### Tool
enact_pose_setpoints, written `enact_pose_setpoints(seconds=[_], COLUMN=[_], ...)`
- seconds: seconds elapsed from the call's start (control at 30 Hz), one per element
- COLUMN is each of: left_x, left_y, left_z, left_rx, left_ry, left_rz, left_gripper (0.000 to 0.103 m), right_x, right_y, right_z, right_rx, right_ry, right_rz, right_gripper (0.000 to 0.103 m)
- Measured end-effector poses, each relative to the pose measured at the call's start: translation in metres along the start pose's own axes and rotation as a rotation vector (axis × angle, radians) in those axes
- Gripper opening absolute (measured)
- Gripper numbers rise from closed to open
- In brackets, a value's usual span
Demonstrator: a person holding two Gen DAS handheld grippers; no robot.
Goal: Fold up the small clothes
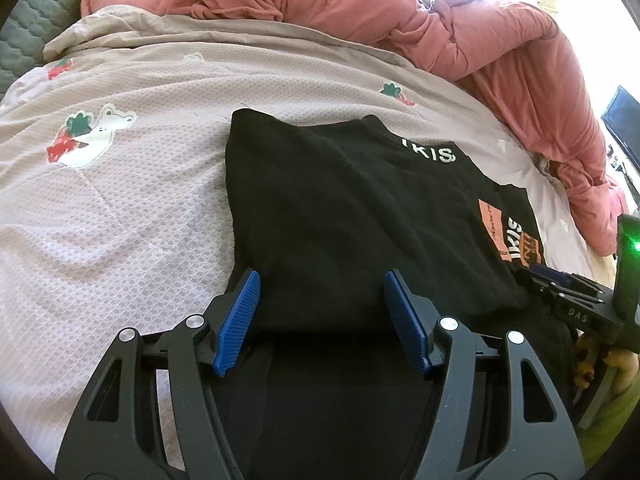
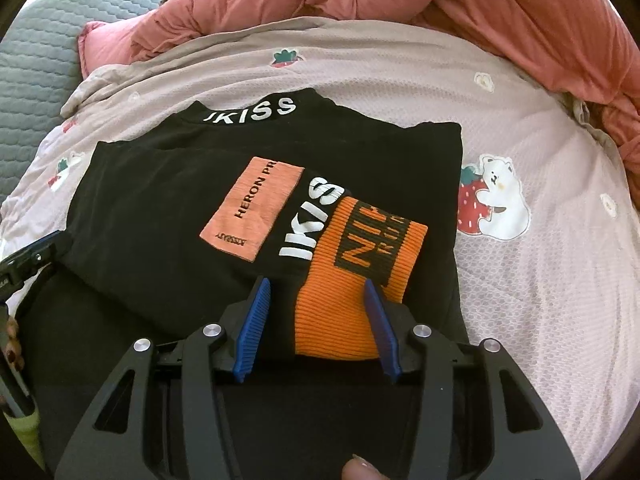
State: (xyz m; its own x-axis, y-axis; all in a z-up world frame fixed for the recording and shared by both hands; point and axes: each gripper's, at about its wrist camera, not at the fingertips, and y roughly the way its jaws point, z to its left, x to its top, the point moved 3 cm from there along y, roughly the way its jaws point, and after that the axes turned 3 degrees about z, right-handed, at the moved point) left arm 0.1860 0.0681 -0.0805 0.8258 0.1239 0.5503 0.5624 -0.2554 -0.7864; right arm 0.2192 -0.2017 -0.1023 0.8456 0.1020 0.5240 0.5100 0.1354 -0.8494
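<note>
A black top (image 1: 340, 208) with white lettering on its collar lies partly folded on the bed; it also shows in the right wrist view (image 2: 160, 216). Its sleeve with an orange cuff (image 2: 352, 280) and a salmon patch (image 2: 252, 208) is folded across the body. My left gripper (image 1: 322, 280) is open, its blue pads either side of the garment's near left edge. My right gripper (image 2: 318, 288) is open, straddling the near end of the orange cuff. The right gripper also shows at the right edge of the left wrist view (image 1: 560, 284).
A pale pink bedsheet (image 1: 120, 220) with bear and strawberry prints covers the bed. A crumpled salmon duvet (image 1: 480, 40) lies along the far and right sides. A grey quilted mattress (image 2: 36, 56) shows at the far left.
</note>
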Motion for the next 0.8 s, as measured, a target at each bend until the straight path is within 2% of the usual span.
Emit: enact_pose_setpoints(seconds=[0.23,0.5,0.53,0.6,0.63,0.8], left_x=[-0.008,-0.014,-0.015,-0.017,-0.017,-0.018], left_y=[-0.011,-0.023,-0.026,-0.028,-0.03,-0.036], left_z=[0.001,0.003,0.002,0.001,0.001,0.003], left_rx=[0.04,0.048,0.051,0.054,0.059,0.061], left_ry=[0.015,0.016,0.019,0.024,0.024,0.015], left_rz=[-0.018,-0.028,-0.031,-0.032,-0.035,-0.043], left_gripper=[0.057,0.057,0.058,0.062,0.065,0.066], right_x=[0.0,-0.006,-0.006,-0.007,-0.008,-0.009], right_y=[-0.007,-0.021,-0.023,-0.026,-0.028,-0.035], right_z=[0.002,0.008,0.008,0.01,0.011,0.011], right_rx=[-0.001,0.024,0.026,0.029,0.026,0.034], right_ry=[-0.002,-0.012,-0.013,-0.021,-0.022,-0.016], right_rz=[-0.007,-0.028,-0.03,-0.036,-0.04,-0.049], right_gripper=[0.05,0.063,0.063,0.071,0.073,0.076])
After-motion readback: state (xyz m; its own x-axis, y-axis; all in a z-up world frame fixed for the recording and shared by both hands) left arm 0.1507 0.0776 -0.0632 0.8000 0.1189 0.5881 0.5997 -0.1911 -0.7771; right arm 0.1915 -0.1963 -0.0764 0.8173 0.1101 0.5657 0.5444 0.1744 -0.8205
